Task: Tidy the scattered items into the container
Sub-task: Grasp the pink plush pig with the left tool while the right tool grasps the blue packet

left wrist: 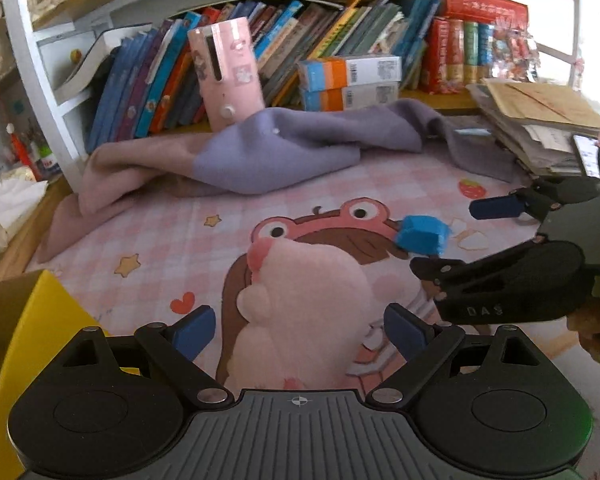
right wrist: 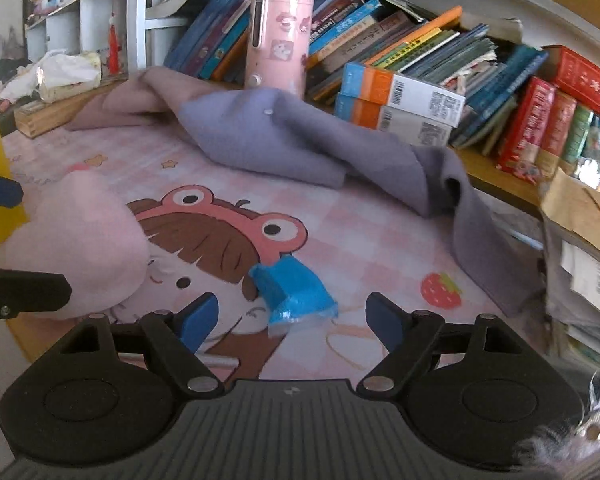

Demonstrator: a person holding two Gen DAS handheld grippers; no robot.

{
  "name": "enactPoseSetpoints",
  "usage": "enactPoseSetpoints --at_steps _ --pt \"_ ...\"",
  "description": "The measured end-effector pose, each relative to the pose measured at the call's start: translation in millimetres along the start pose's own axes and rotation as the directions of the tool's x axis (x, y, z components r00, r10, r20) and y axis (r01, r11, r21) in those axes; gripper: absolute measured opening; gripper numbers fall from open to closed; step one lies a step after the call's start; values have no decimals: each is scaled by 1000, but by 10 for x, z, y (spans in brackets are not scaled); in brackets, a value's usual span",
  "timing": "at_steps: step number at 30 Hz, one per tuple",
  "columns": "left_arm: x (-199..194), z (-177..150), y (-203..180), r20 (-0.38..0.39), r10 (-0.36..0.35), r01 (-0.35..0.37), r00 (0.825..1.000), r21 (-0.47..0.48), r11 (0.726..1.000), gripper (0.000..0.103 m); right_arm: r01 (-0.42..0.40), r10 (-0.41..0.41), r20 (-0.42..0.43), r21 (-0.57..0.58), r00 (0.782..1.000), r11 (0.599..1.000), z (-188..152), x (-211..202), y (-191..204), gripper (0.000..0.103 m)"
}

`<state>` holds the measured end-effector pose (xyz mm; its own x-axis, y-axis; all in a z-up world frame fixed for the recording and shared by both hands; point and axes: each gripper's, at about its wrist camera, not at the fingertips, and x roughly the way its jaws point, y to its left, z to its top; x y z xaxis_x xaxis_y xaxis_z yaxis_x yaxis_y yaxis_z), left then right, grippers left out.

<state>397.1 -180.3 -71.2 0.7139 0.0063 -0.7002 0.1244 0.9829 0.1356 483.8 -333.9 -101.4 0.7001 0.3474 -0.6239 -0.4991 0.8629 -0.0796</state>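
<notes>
Pink mat point(left wrist: 148, 236): yellow container point(left wrist: 28, 320) beside plush point(left wrist: 300, 300).

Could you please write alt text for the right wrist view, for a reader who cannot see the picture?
The open right gripper points down at a small blue packet lying on a pink cartoon desk mat, nothing touching its fingers. A pink plush toy lies to the left; behind are a rumpled purple cloth and a crowded bookshelf.
</notes>
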Motion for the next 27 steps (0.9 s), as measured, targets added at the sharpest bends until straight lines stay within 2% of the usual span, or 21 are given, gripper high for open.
enactPoseSetpoints --at_steps 5,15,17,23,25,27 --pt "165 21 55 -15 -13 12 1000 -61 998 92 -23 23 -2 24 1000 999 -6 150 -37 81" --pt "367 48 10 -42 -39 36 998 -59 998 92 -46 46 -4 58 999 997 -10 254 -106 75" --pt "419 45 8 -62 -45 41 997 -67 997 85 -52 52 0 60 999 997 3 284 -115 74" --pt "486 29 14 -102 -10 2 995 -77 997 74 -75 74 11 66 997 995 5 303 -133 58" --pt "477 33 19 -105 -14 6 994 -80 997 70 -76 75 10 65 997 995 8 298 -136 44" --pt "456 42 22 -108 -20 11 994 -83 996 65 -71 71 1 63 997 995 17 286 -140 43"
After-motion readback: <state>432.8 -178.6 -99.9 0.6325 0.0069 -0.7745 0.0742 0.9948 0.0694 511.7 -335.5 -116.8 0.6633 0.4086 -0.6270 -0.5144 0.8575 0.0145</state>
